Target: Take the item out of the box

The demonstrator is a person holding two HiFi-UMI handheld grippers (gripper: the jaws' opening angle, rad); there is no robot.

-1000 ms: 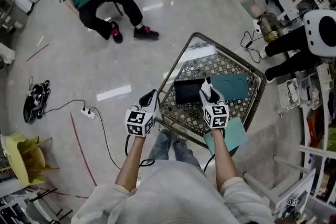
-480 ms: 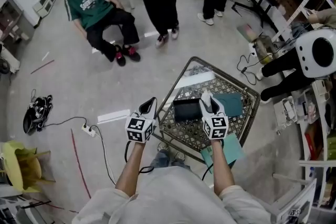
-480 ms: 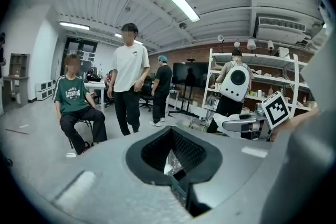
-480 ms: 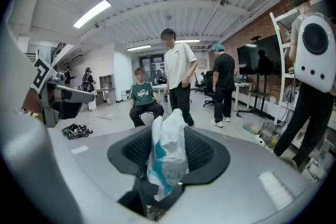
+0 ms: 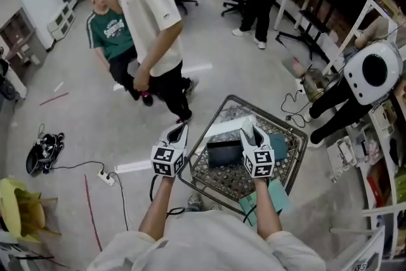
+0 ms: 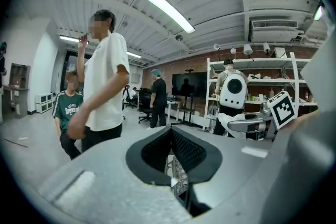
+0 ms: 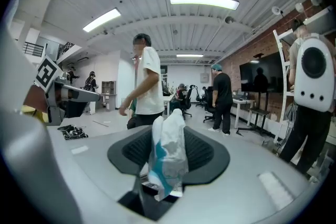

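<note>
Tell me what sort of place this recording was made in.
Most likely a robotics lab or workshop: a white humanoid robot stands beside metal shelving, desks with office chairs line the far side, and a power strip trails cable across the floor.

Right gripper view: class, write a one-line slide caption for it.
Right gripper shut on a white-and-teal packet, a person in a white shirt behind it in a workshop.

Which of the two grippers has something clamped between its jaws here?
The right gripper: its jaws pinch a white-and-teal plastic packet. The left gripper has its jaws meeting at the tips with nothing between them.
</note>
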